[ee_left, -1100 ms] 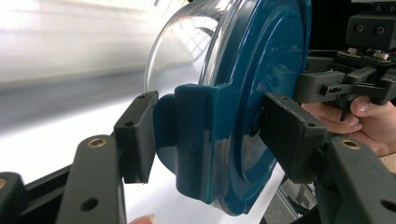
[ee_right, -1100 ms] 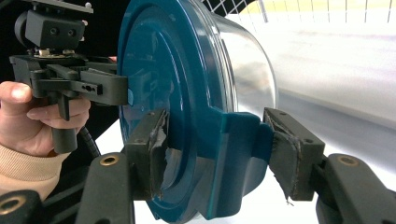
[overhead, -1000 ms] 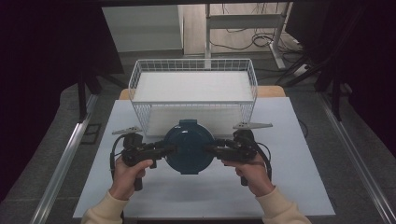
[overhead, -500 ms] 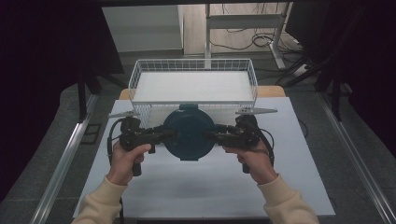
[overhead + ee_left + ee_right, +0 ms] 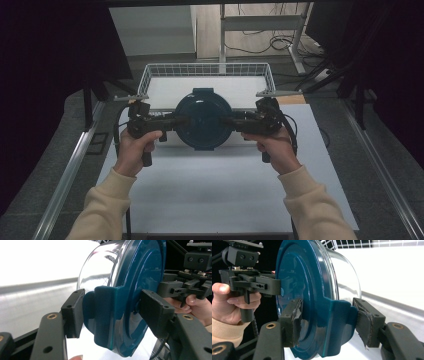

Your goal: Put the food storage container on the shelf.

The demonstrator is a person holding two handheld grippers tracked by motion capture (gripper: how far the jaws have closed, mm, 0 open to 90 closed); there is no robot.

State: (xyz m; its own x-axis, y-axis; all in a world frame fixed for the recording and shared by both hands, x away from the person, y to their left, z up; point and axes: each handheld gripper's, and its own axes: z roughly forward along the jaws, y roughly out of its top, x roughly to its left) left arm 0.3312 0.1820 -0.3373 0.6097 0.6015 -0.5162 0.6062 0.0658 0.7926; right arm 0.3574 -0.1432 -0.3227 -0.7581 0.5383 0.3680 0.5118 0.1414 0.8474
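The left gripper [image 5: 112,312] is clamped on a teal latch tab at the rim of a round lidded container [image 5: 203,119], and the right gripper [image 5: 327,320] is clamped on the matching tab on the opposite side. So the container hangs between the 2 grippers, above the table [image 5: 220,190] and at the near edge of the white wire basket [image 5: 150,75].

The main risk, as I judge it, is the hold itself: each gripper bites only a narrow, glossy tab, so uneven pull or a twist of 1 hand could let a tab slide out and drop the clear body [image 5: 344,275]. Its base could also catch the basket's near rim if carried forward too low.

The teal lid [image 5: 140,272] faces up, the clear body points down, so the container's axis runs roughly vertical. The line between the 2 tabs lies across the table, left to right.
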